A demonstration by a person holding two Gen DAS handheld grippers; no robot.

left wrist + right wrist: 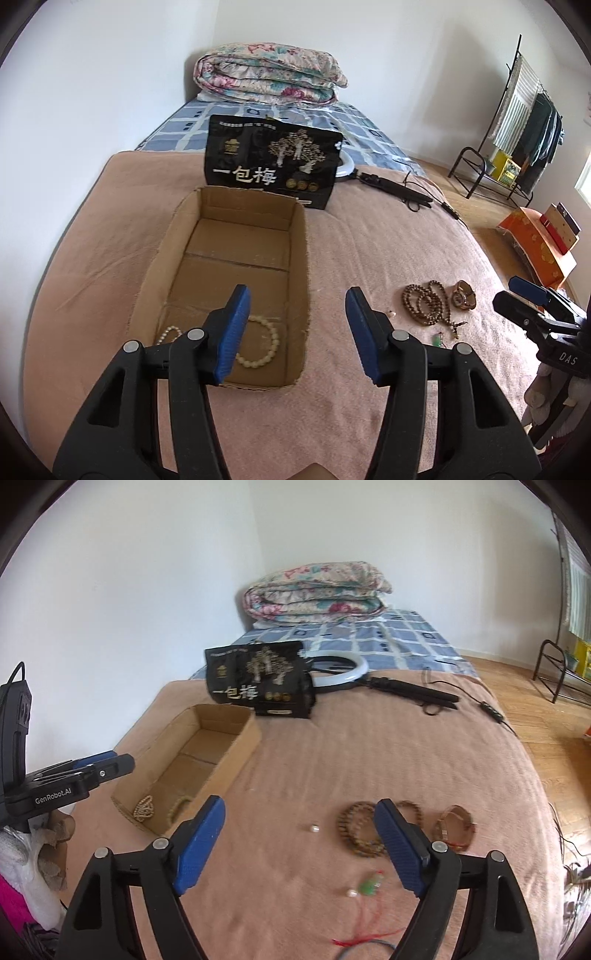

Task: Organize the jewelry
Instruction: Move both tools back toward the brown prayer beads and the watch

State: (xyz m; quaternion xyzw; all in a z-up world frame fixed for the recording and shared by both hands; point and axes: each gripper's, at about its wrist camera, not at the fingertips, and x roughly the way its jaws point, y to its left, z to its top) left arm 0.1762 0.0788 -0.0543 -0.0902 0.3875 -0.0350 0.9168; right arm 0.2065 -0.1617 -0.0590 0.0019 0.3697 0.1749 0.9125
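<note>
Both grippers, left (297,332) and right (299,845), gaped empty; pale beads (264,341) lay in the box (299,266), perhaps bracelets.

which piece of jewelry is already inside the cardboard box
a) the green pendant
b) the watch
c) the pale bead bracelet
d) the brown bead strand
c: the pale bead bracelet lies on the floor of the cardboard box, while the brown bead strand, watch and green pendant lie outside it on the pink blanket.
</note>
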